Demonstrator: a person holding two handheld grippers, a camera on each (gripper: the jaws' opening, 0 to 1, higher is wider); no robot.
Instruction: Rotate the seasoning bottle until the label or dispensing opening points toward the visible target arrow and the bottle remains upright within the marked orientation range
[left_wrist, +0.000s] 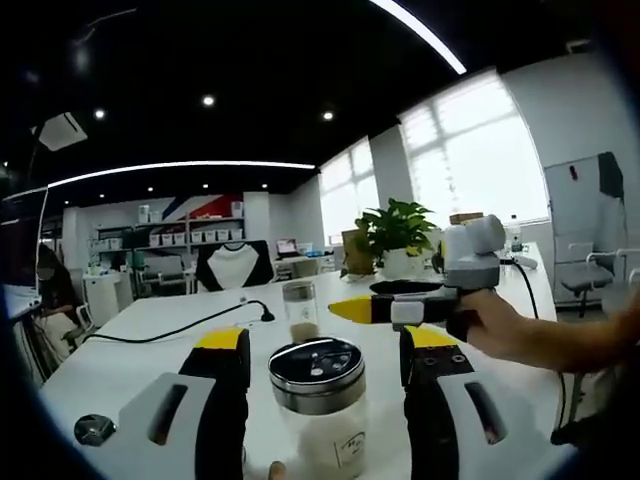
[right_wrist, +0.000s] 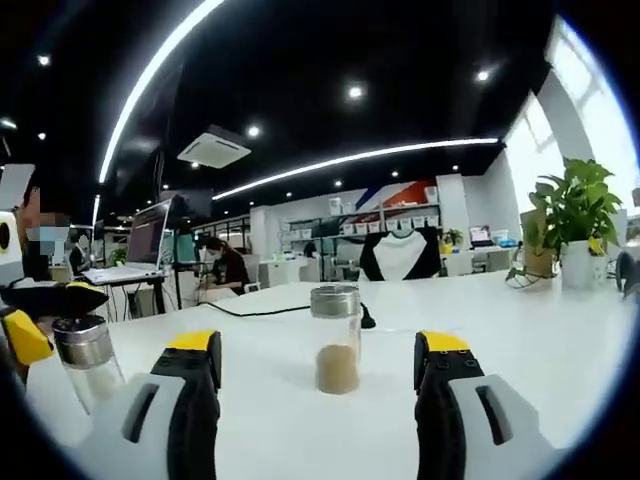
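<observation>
A glass seasoning bottle (left_wrist: 317, 400) with a metal shaker lid and white powder stands upright on the white table (left_wrist: 150, 340). It sits between the jaws of my left gripper (left_wrist: 322, 350), which is open with a gap on each side. A small label faces the camera low on the glass. A second bottle (right_wrist: 336, 340) with brown powder stands upright farther out, ahead of my open right gripper (right_wrist: 318, 345). In the left gripper view this brown-powder bottle (left_wrist: 300, 312) stands just left of the right gripper's (left_wrist: 350, 310) yellow tips. In the right gripper view the left gripper (right_wrist: 40, 310) shows beside the white-powder bottle (right_wrist: 85, 355).
A black cable (left_wrist: 190, 325) runs across the table behind the bottles. A potted plant (left_wrist: 398, 238) stands at the far side. A small round metal piece (left_wrist: 93, 430) lies at the near left. A person's hand (left_wrist: 505, 330) holds the right gripper. People sit at desks (right_wrist: 215, 270) beyond.
</observation>
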